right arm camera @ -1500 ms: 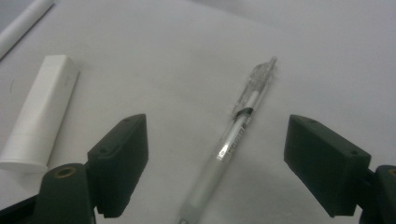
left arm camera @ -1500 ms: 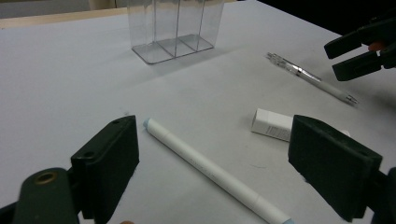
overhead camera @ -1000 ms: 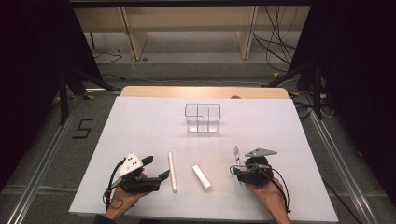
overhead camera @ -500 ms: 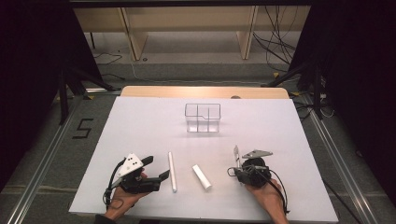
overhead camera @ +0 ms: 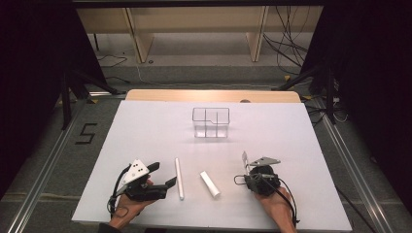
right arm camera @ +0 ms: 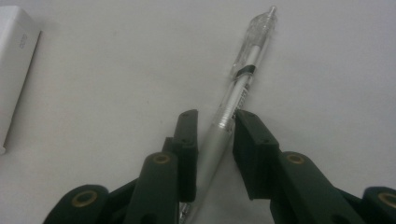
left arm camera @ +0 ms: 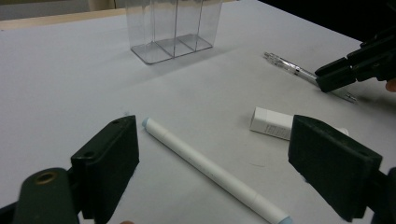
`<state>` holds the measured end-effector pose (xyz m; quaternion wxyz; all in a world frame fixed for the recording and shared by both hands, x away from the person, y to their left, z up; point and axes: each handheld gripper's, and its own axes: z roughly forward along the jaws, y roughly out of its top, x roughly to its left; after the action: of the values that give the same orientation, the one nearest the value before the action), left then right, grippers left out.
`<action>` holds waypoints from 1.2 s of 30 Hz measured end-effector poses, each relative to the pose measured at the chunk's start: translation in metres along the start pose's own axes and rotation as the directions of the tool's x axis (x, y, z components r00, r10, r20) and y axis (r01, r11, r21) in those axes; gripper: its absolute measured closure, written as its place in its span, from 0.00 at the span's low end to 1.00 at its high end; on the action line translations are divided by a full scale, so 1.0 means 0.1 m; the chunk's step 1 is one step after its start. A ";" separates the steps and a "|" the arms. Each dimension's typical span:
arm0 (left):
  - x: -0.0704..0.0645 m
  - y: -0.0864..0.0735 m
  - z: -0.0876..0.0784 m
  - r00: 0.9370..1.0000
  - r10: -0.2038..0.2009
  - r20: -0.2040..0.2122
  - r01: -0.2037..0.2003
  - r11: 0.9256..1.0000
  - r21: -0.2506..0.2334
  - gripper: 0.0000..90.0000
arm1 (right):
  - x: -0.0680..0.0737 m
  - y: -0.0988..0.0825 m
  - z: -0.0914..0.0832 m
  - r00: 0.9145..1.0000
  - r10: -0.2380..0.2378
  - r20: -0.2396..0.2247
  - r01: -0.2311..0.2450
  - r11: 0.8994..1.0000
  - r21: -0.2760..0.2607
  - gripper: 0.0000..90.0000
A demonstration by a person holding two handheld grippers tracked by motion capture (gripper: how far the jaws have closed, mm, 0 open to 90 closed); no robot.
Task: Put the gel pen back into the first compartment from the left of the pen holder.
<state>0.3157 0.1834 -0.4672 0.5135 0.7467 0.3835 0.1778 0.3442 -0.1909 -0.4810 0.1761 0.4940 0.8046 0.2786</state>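
Organizer of clear plastic (overhead camera: 211, 122), the landmark, holds nothing yet. Right gripper (right arm camera: 215, 122), jaws just closing, pinches the silver clear-tipped pen (right arm camera: 238, 79) lying well before it. Left gripper (left arm camera: 215, 158) gapes around the white marker (left arm camera: 212, 172).

White table (overhead camera: 145, 131), wooden shelving (overhead camera: 194, 29) behind, grey floor (overhead camera: 53, 145), dark surroundings

A clear plastic organiser with several upright compartments (overhead camera: 211, 122) stood empty on the white table (overhead camera: 145, 131). Nearer the person than that organiser lay a long white marker pen (overhead camera: 179, 177), and just right of the marker lay a short white tube-shaped eraser (overhead camera: 210, 184), well apart from the organiser.
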 end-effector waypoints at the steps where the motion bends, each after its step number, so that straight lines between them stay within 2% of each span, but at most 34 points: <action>1: 0.00 0.00 0.00 1.000 0.002 0.000 -0.002 1.000 0.000 0.17 | 0.00 0.00 0.00 1.000 0.004 0.002 -0.004 1.000 -0.002 0.80; 8: 0.00 0.00 0.00 1.000 0.003 0.000 -0.003 1.000 0.001 0.17 | 0.00 -0.02 0.00 1.000 0.025 0.017 -0.025 1.000 -0.014 0.87; 13: 0.00 0.00 0.00 1.000 0.004 -0.001 -0.004 1.000 0.002 0.17 | 0.01 -0.02 0.00 0.999 0.023 0.023 -0.023 1.000 -0.021 0.89; 22: 0.00 0.00 0.00 1.000 -0.001 0.000 0.001 1.000 0.000 0.17 | -0.01 -0.02 -0.01 1.000 0.026 -0.001 -0.026 0.999 -0.033 0.89; 27: 0.00 0.00 0.00 1.000 0.004 0.000 -0.004 1.000 0.002 0.17 | 0.03 0.00 -0.06 1.000 -0.008 -0.005 0.007 0.999 -0.047 0.89; 36: 0.00 0.00 0.00 1.000 0.004 -0.001 -0.004 1.000 0.004 0.17 | 0.03 0.02 -0.10 0.999 -0.033 -0.019 0.032 0.998 -0.047 0.90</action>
<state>0.3159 0.1834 -0.4675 0.5115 0.7483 0.3828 0.1784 0.3386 -0.1905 -0.4716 0.1844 0.4737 0.8075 0.2992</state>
